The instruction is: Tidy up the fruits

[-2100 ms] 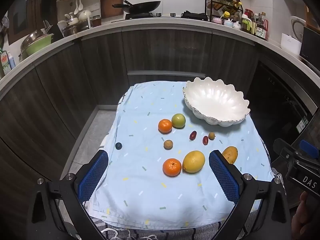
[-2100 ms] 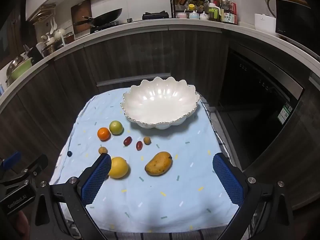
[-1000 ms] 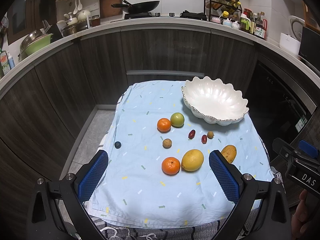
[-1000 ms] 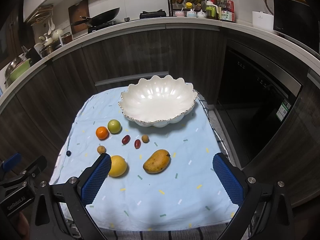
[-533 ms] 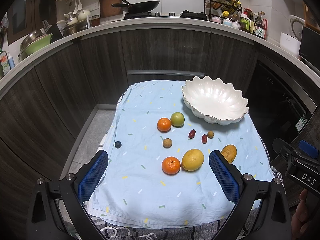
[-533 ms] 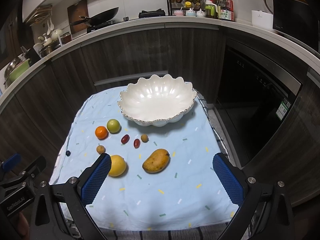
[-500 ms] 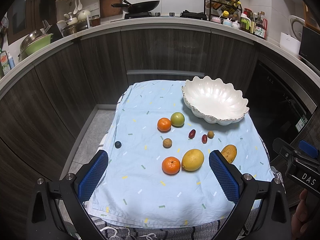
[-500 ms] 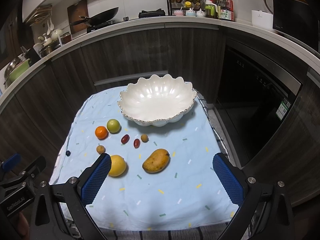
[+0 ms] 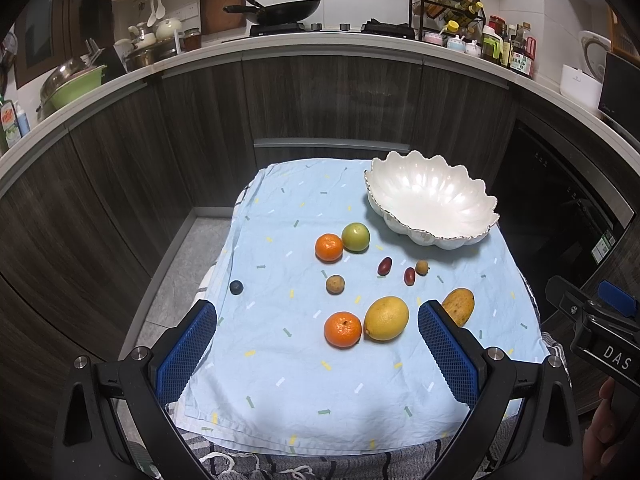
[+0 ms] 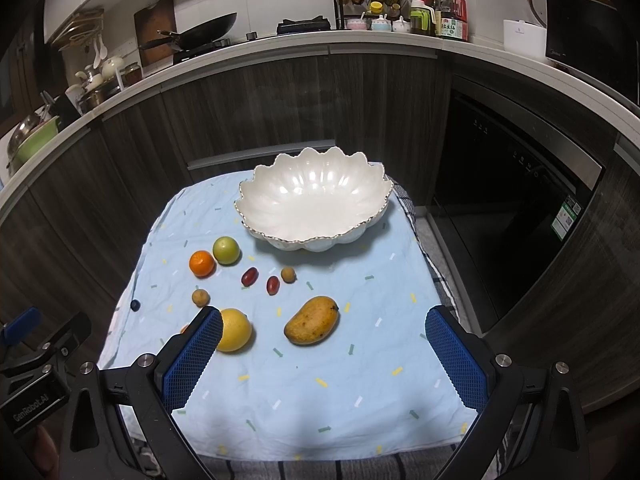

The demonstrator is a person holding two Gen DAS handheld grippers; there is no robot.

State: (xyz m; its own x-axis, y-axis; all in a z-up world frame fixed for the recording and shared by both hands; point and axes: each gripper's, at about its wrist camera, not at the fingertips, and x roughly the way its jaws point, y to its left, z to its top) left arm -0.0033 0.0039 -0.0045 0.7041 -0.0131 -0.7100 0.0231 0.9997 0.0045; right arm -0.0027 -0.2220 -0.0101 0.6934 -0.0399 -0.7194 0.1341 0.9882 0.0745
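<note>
Blue cloth point(image 9: 280, 360): pale, speckled, covering the stand; its near edge hangs in folds at the bottom of both views, with a striped layer showing beneath.
Blueberry point(image 9: 236, 287): alone near the cloth's left edge, well apart from the other fruit.
Left gripper point(image 9: 316, 344): spread wide, holding nothing, blue pads low in the frame over bare cloth.
Near tangerine point(image 9: 343, 329): touching the lemon point(image 9: 386, 317) in the left wrist view; in the right wrist view almost wholly hidden behind the right gripper's left pad.
Far tangerine point(image 9: 329, 247): touching the green fruit point(image 9: 355, 237), centre of the frame.
Small brown fruits point(image 9: 335, 283): one below the far tangerine, another point(image 9: 422, 267) just beside two red oval fruits point(image 9: 384, 266); kind too small to tell.
Mango point(image 10: 312, 320): fully seen in the right wrist view; in the left wrist view partly cut by the left gripper's right pad.
Right gripper point(image 10: 324, 356): spread wide, holding nothing; open cloth between its pads.
Bowl point(image 10: 256, 184): white, scalloped, nothing in it, at the cloth's far right corner, rim close to the edge.
</note>
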